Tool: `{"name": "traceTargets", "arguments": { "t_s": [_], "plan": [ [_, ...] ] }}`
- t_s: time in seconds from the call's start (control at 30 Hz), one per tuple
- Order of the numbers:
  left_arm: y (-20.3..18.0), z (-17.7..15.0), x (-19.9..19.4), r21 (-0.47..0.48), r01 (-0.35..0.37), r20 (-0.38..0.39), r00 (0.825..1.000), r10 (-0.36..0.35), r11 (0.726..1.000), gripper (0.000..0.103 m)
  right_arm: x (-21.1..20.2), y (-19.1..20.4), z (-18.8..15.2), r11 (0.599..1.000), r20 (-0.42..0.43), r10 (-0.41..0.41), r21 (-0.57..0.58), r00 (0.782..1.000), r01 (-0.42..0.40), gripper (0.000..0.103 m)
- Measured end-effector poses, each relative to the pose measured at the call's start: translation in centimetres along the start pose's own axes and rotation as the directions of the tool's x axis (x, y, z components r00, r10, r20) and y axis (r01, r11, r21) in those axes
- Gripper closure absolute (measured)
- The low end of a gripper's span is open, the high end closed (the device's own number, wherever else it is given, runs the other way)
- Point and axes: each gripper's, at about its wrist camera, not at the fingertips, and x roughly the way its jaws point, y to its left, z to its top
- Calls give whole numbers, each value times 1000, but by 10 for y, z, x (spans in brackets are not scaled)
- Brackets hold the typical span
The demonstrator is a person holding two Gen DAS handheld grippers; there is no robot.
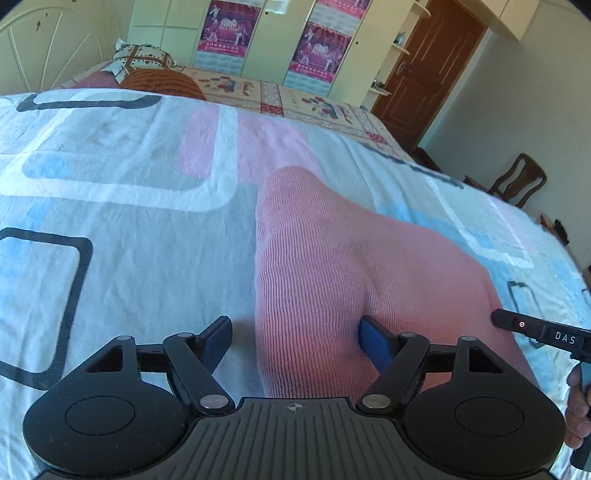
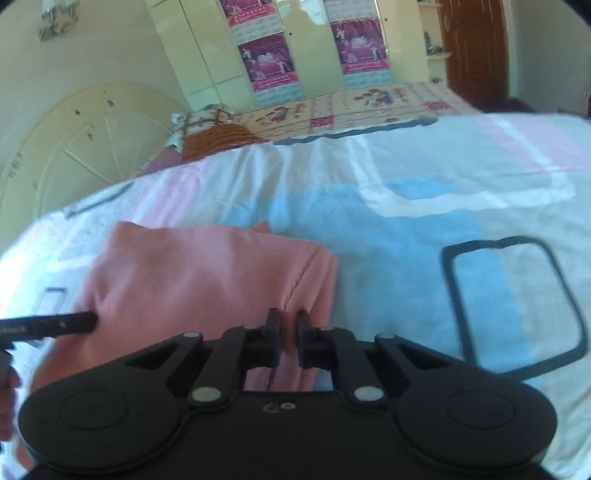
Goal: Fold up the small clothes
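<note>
Lying on patterned white bedsheet [image 1: 110, 177]: pink ribbed knit garment [image 1: 332, 266]. Left gripper [image 1: 295, 339] straddling its edge, jaws apart. Right gripper [image 2: 288, 332] pinching its hem, jaws together.

Not much readable text here, just one clear label and some posters.

The only thing I can properly read is "DAS" in white letters on the black body of the right gripper [image 1: 554, 334], poking in at the right edge of the left wrist view. The wardrobe doors [image 1: 173, 33] at the back carry pink-purple posters [image 1: 228, 27] with big numerals that look like "200" plus a digit I can't make out, and a line of characters underneath that's too small and blurry to read. In the right wrist view those same posters [image 2: 360, 46] are just smeared.
</note>
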Motion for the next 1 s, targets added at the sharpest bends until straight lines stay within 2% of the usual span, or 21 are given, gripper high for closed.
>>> {"name": "traceTargets", "arguments": {
  "t_s": [0.03, 0.13, 0.17, 0.2, 0.23, 0.33, 0.47, 0.6, 0.67, 0.73, 0.8, 0.87, 0.93, 1.0],
  "plan": [
    [-4, 0, 1, 13, -8, 4, 1000, 8, 1000, 27, 4, -3, -3, 1000, -14, -29, -2, 999, 29, 95],
    [-12, 2, -3, 46, -35, 9, 999, 34, 998, 26, 3, -8, -3, 1000, -22, -22, 13, 1000, 22, 94],
    [-13, 3, -8, 60, -46, 14, 999, 45, 997, 26, 1, -5, -1, 1000, -22, -29, -3, 999, 29, 91],
    [-16, 2, -17, 77, -53, 29, 998, 51, 996, 26, -5, -1, 1, 999, -5, -46, -22, 999, 46, 82],
    [-18, 1, -28, 100, -46, 47, 998, 42, 994, 26, -13, 2, 2, 998, 15, -56, -36, 998, 56, 82],
    [-19, -15, -59, 128, -28, 67, 998, 19, 991, 26, -46, 10, -4, 998, 50, 7, -59, 999, -4, 87],
    [-19, -46, -73, 135, -29, 44, 999, 23, 990, 26, -73, 29, -32, 984, 19, 69, -165, 997, -65, 91],
    [-13, -63, -75, 66, -25, 47, 999, 22, 998, 26, -62, 32, -58, 974, -61, -23, -226, 998, 8, 93],
    [-13, -66, -74, 63, -33, 57, 998, 29, 997, 26, -63, 33, -62, 975, -53, -36, -221, 998, 23, 90],
    [-13, -66, -78, 67, -32, 63, 998, 28, 997, 26, -69, 39, -58, 970, -40, -58, -239, 998, 47, 93],
    [-16, -68, -90, 92, -18, 82, 997, 10, 996, 26, -84, 47, -57, 964, -7, -50, -261, 999, 47, 95],
    [-17, -75, -100, 122, -5, 73, 997, -4, 993, 26, -96, 51, -59, 966, -4, -8, -257, 1000, 7, 95],
    [-18, -87, -102, 157, -1, 29, 1000, -3, 988, 26, -102, 56, -71, 958, -35, 24, -286, 999, -33, 96],
    [-19, -100, -96, 211, -41, -26, 999, 47, 977, 26, -89, 56, -85, 947, -118, -29, -320, 993, -11, 98]
  ]
}}
